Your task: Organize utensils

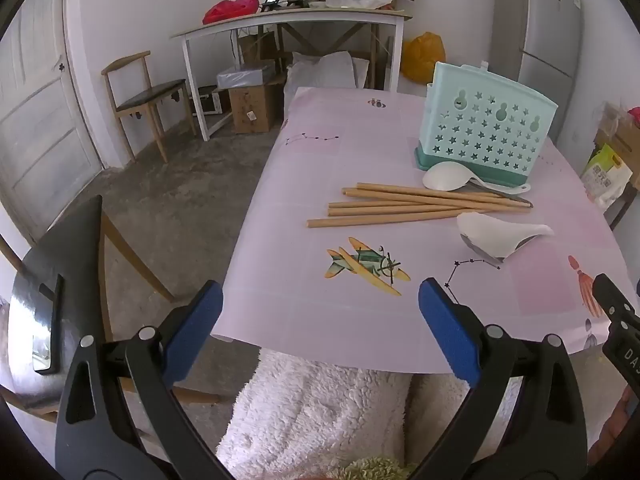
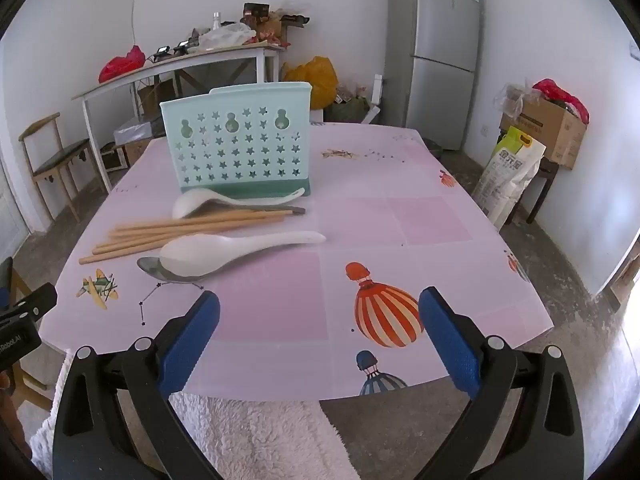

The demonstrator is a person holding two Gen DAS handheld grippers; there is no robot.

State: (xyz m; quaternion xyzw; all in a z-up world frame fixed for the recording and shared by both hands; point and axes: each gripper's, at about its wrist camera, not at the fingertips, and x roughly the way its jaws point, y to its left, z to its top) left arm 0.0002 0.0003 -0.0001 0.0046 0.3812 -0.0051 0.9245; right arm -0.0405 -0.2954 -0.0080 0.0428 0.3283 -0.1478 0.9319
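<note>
- While hovering at the near table edge, left gripper [image 1: 320,332] spread, empty; ahead and right, chopsticks [image 1: 416,206] lying crosswise, white spoons [image 1: 500,236] beside, holder [image 1: 486,132] beyond; nothing sorted yet.
- Right gripper [image 2: 320,336] spread, empty; ahead-left, chopsticks [image 2: 180,232] pointing left-right; everything left to stow.

Chopsticks [image 2: 180,232] lie before the holder [image 2: 236,144] (upright), between two spoons [image 2: 240,248].
</note>
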